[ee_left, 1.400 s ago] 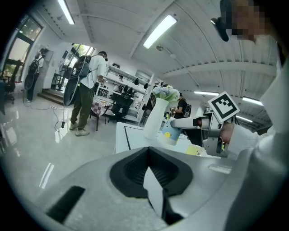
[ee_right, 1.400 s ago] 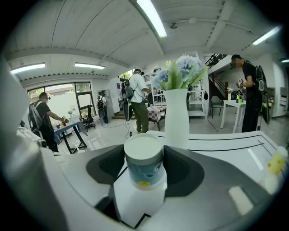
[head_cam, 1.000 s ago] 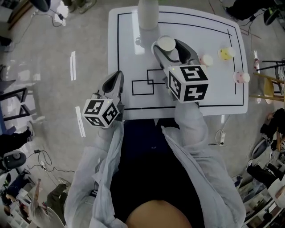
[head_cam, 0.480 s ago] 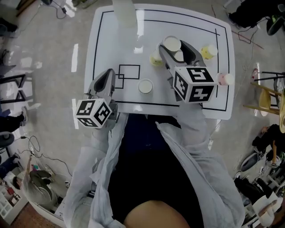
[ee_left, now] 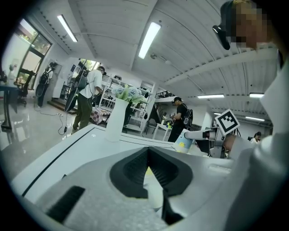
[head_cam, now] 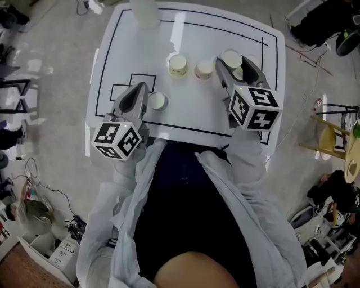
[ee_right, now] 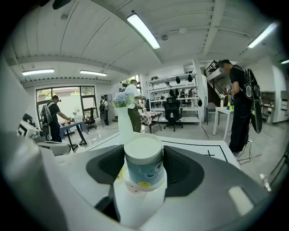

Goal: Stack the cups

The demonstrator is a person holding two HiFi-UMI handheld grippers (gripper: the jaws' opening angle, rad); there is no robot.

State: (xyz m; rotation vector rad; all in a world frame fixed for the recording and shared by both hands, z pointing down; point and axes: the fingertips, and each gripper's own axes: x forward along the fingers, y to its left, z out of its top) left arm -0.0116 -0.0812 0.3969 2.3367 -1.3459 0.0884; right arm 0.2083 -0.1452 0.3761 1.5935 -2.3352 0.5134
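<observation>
A: Legend, fingers first: what do they hold, and what differs from a second ago?

B: The pads of the right gripper (head_cam: 235, 61) are closed on a cup with a blue cartoon band (ee_right: 143, 168), grip unchanged; a paler rim with pink and yellow marks sits under that band, and I cannot tell whether it is a second, nested cup; the left gripper (head_cam: 143, 88) has its fingertips together on nothing. Both have shifted toward the table's right edge; the left tip, earlier at the left edge, now lies over the drawn rectangles (head_cam: 136, 80); the held cup, earlier near mid-table, now stands nearer the right edge.

A: Surroundings and obstructions?

B: On the white table (head_cam: 185, 112): a loose cup (head_cam: 157, 101) just right of the left gripper; a yellow-printed cup (head_cam: 178, 66) and a pink-printed cup (head_cam: 204, 70) side by side between the grippers; a further cup (head_cam: 254, 59) partly hidden behind the right gripper; a white vase (head_cam: 145, 11) at the far edge toward the left corner; the right marker cube (head_cam: 253, 107) covers the near right part.

A: Writing?

B: Cup prints too small to read; the cubes bear square black-and-white markers.
</observation>
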